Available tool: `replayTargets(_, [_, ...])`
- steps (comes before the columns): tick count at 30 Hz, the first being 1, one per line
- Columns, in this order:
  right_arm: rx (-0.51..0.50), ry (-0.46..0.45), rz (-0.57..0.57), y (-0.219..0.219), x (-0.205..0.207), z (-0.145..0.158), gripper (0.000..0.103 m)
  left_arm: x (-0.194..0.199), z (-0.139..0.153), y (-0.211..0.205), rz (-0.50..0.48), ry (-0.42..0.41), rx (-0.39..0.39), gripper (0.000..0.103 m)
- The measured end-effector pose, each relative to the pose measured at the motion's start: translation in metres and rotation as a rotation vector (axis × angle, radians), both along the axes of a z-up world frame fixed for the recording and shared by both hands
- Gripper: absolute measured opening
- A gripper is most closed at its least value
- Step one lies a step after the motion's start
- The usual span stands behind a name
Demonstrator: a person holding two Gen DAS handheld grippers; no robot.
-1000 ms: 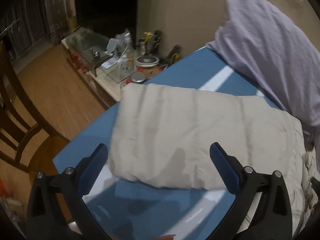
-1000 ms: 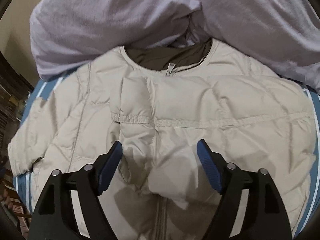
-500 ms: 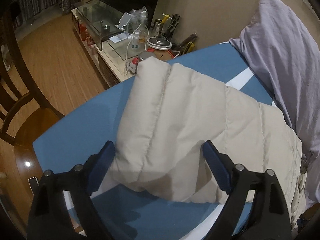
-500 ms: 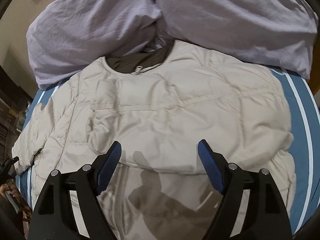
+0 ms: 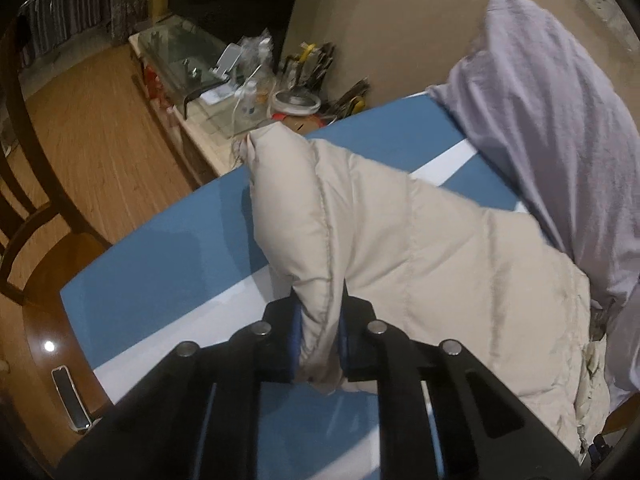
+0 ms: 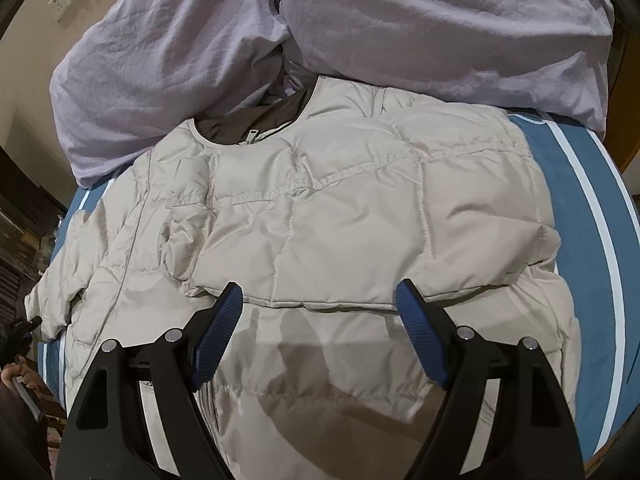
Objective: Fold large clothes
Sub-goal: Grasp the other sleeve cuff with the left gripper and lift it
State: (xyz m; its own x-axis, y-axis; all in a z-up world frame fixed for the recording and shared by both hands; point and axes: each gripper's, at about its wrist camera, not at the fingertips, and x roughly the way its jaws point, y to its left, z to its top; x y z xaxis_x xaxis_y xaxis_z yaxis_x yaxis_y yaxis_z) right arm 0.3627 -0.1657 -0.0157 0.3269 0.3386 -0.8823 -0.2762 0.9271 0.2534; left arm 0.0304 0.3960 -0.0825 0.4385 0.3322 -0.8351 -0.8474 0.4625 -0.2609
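Note:
A beige quilted puffer jacket [image 6: 340, 208] lies front-up on the blue striped bed [image 6: 592, 264], collar toward the pillows. One padded layer is folded across its chest, and its lower edge runs between the fingers of my right gripper [image 6: 318, 292], which hovers open above it with nothing gripped. In the left wrist view the jacket's sleeve [image 5: 304, 216] rises off the bed [image 5: 160, 264]. My left gripper [image 5: 320, 340] is closing on the sleeve's end, and its blue pads press the bunched fabric from both sides.
Two lilac pillows [image 6: 400, 20] lie against the jacket's collar end; one pillow [image 5: 560, 120] shows beside the sleeve. A cluttered low side table [image 5: 224, 80] stands past the bed corner. A wooden chair [image 5: 32, 208] and a phone [image 5: 70, 396] are at the left.
The left jaws have gone from wide open around the sleeve end to clamped on it, and the sleeve has bunched and lifted. The right gripper has drifted sideways over the jacket, still open.

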Motion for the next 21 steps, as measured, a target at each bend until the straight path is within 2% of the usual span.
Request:
replayTargets(5, [0.004, -0.02, -0.003, -0.009, -0.001, 0.007, 0.08, 0.023, 0.041, -0.02, -0.071, -0.099, 0.042, 0.014])
replayTargets(11, [0.013, -0.023, -0.031, -0.026, -0.004, 0.008, 0.081, 0.071, 0.098, -0.06, -0.23, -0.251, 0.064, 0.014])
replayTargets(17, [0.013, -0.036, -0.08, -0.057, -0.005, 0.012, 0.081, 0.128, 0.127, -0.113, -0.391, -0.307, 0.062, 0.014])
replayTargets(21, [0.014, -0.047, -0.124, -0.081, -0.004, 0.015, 0.082, 0.164, 0.137, -0.149, -0.492, -0.309, 0.075, 0.014])
